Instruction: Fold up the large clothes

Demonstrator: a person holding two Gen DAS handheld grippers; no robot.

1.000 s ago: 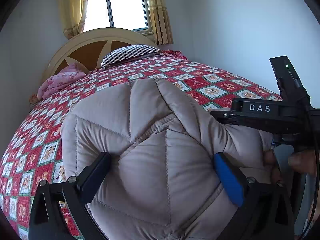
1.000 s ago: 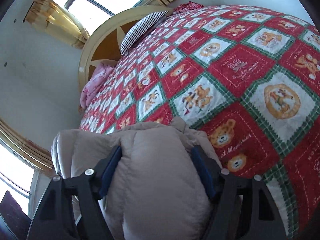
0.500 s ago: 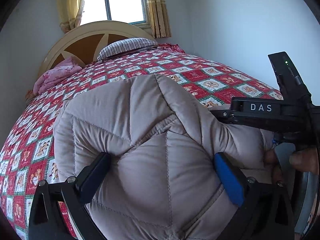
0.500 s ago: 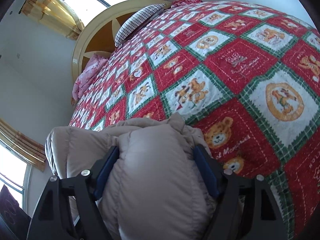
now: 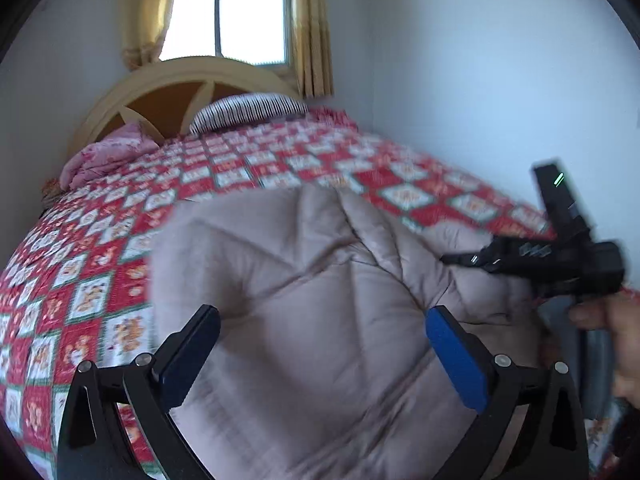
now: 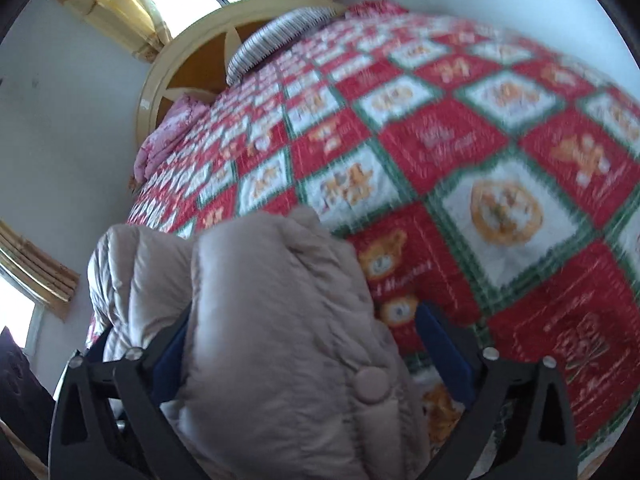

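Garment: a beige quilted puffer jacket [image 5: 320, 312], bunched in a thick mound at the near edge of the bed [image 5: 100, 280], over the red patchwork quilt [image 6: 500, 168].
Left tongs [image 5: 320, 344]: spread wide, the jacket's padded bulk filling the gap between the blue pads; whether they actually pinch it I cannot tell.
Right tongs [image 6: 304, 340]: jaws apart; the left pad presses into the jacket's folded edge, the right pad stands off it over the quilt, so no grip is closed here.
Right hand [image 5: 608, 340]: seen at the edge of the left view, holding the other tool beside the jacket.
Surroundings: striped pillow [image 5: 248, 110] and pink bedding [image 5: 108, 156] at the headboard, well apart from the work.
Blur: both views smear, so the snap button [image 6: 372, 384] is the only fine detail readable.
Risk: puffy fill will likely spring back, so a fold may reopen when let go.
Risk: with one pad off the cloth, the right side could slip out and skew the fold.
Risk: the mound sits near the bed's edge; a pull toward the person might drag it off.
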